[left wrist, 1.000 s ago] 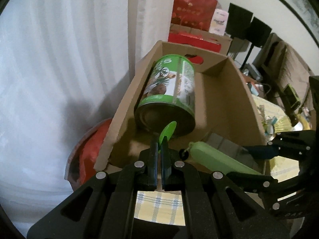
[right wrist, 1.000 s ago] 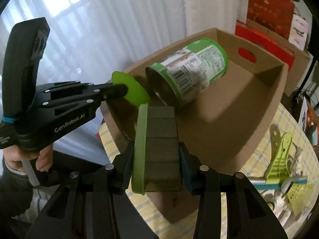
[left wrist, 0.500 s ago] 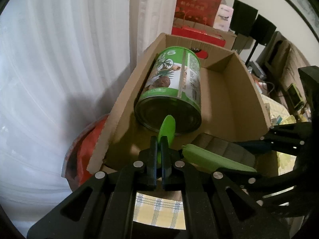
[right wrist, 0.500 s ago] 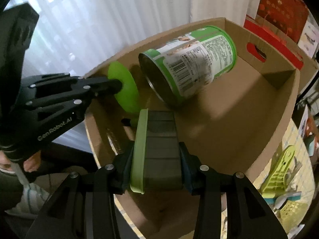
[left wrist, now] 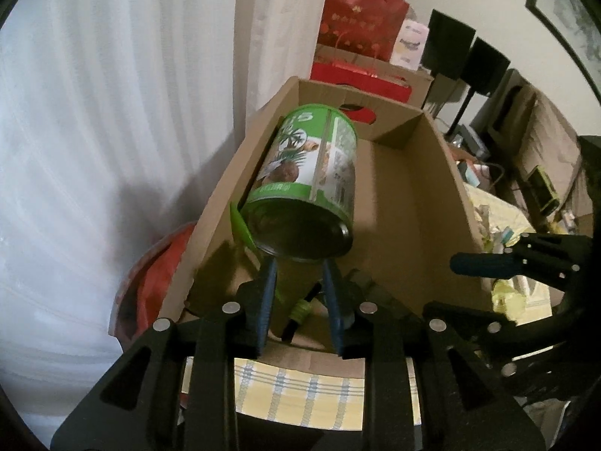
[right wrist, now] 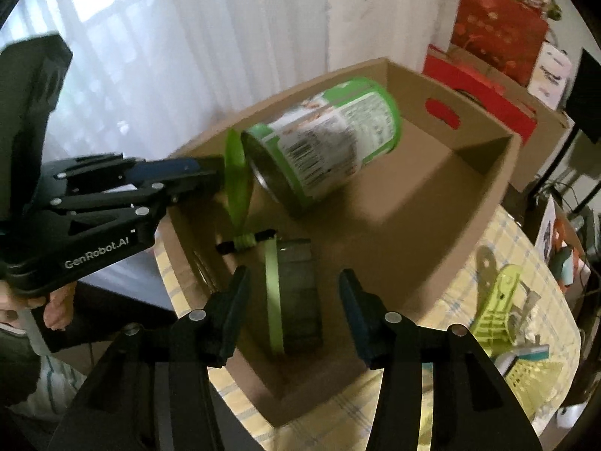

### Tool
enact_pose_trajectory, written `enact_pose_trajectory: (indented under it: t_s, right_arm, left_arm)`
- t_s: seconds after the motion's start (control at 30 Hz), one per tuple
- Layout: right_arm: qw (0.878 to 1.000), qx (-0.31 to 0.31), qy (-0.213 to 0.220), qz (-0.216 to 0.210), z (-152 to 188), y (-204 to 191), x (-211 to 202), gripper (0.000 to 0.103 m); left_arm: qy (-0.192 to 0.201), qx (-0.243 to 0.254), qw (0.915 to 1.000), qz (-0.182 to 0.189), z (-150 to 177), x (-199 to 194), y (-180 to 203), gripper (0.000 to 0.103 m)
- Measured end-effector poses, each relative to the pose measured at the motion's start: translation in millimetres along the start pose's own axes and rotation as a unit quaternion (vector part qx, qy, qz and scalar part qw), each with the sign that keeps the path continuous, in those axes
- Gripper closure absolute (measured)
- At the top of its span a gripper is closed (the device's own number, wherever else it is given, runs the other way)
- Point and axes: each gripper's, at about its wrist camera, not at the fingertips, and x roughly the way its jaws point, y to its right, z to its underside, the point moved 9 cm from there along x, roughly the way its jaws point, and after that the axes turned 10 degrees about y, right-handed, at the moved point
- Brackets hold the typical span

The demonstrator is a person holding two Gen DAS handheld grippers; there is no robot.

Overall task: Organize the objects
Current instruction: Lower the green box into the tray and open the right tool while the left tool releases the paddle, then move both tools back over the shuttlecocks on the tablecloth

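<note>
A brown cardboard box (left wrist: 447, 203) (right wrist: 499, 188) holds a green can (left wrist: 319, 173) (right wrist: 330, 150) lying on its side. A green brush with a dark pad (right wrist: 296, 297) lies on the box floor in front of the can. Its round green handle end (right wrist: 234, 173) (left wrist: 240, 225) stands up against the can's base. My left gripper (left wrist: 298, 274) (right wrist: 210, 176) is at the near left corner, jaws opening, pads off the handle. My right gripper (right wrist: 295, 282) hovers over the brush head, jaws opening, with gaps on both sides.
The box sits on a yellow plaid cloth (right wrist: 450, 300) (left wrist: 300, 387). Green plastic clips (right wrist: 496, 300) lie on the cloth at the right. White curtains (left wrist: 112, 112) hang behind; red gift bags (left wrist: 360, 22) stand beyond the box. A hand (right wrist: 56, 308) holds the left gripper.
Both grippers let go of the brush: the left jaws parted from the handle end, the right jaws from the brush head. The brush now rests in the box.
</note>
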Motion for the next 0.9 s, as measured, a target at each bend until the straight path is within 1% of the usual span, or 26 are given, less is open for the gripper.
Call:
enact_pose_trajectory:
  t_s: [0.03,0.07,0.1,0.13,0.17,0.4,0.5,0.57,0.63,0.7,0.73,0.8,0.87,0.9]
  right_arm:
    - [1.000,0.004,0.005,0.004,-1,-2,-7,0.053]
    - [1.000,0.008,0.010,0.009,-1,0,-12,0.052]
    - [1.000,0.010,0.014,0.014,-3,5,-14,0.050]
    - [1.000,0.013,0.017,0.018,-4,5,-15,0.047]
    - [0.999,0.016,0.021,0.025,-3,7,-19,0.045]
    - [0.996,0.044,0.040,0.061,3,26,-42,0.039]
    - [0.994,0.064,0.052,0.072,5,39,-54,0.035]
    - [0.992,0.075,0.062,0.083,6,49,-61,0.031]
    - [0.989,0.086,0.075,0.091,7,57,-70,0.022]
    - [0.987,0.091,0.093,0.099,6,63,-79,0.020]
    - [0.985,0.097,0.101,0.103,7,67,-85,0.018]
    - [0.982,0.108,0.109,0.109,8,74,-92,0.017]
    - [0.980,0.115,0.115,0.114,10,79,-98,0.013]
    - [0.979,0.118,0.117,0.119,11,82,-101,0.007]
  left_arm:
    - [0.002,-0.001,1.0000,0.002,-1,-1,1,0.069]
    - [0.004,-0.001,1.0000,0.004,-2,-3,2,0.059]
    - [0.007,-0.001,1.0000,0.005,-4,-4,4,0.054]
    - [0.012,0.000,0.9999,0.006,-6,-6,6,0.047]
    - [0.016,0.001,0.9999,0.005,-8,-7,7,0.042]
    - [0.034,0.017,0.9993,0.007,-17,-18,19,0.034]
    - [0.040,0.024,0.9988,0.011,-19,-21,24,0.027]
    - [0.045,0.028,0.9985,0.012,-21,-23,28,0.021]
    - [0.048,0.033,0.9983,0.009,-22,-24,32,0.017]
    - [0.048,0.037,0.9982,0.006,-23,-25,35,0.017]
    - [0.049,0.037,0.9981,0.008,-23,-26,37,0.016]
    - [0.050,0.034,0.9980,0.015,-24,-27,41,0.013]
    - [0.057,0.035,0.9976,0.018,-25,-29,46,0.007]
    - [0.061,0.039,0.9972,0.017,-27,-30,49,0.006]
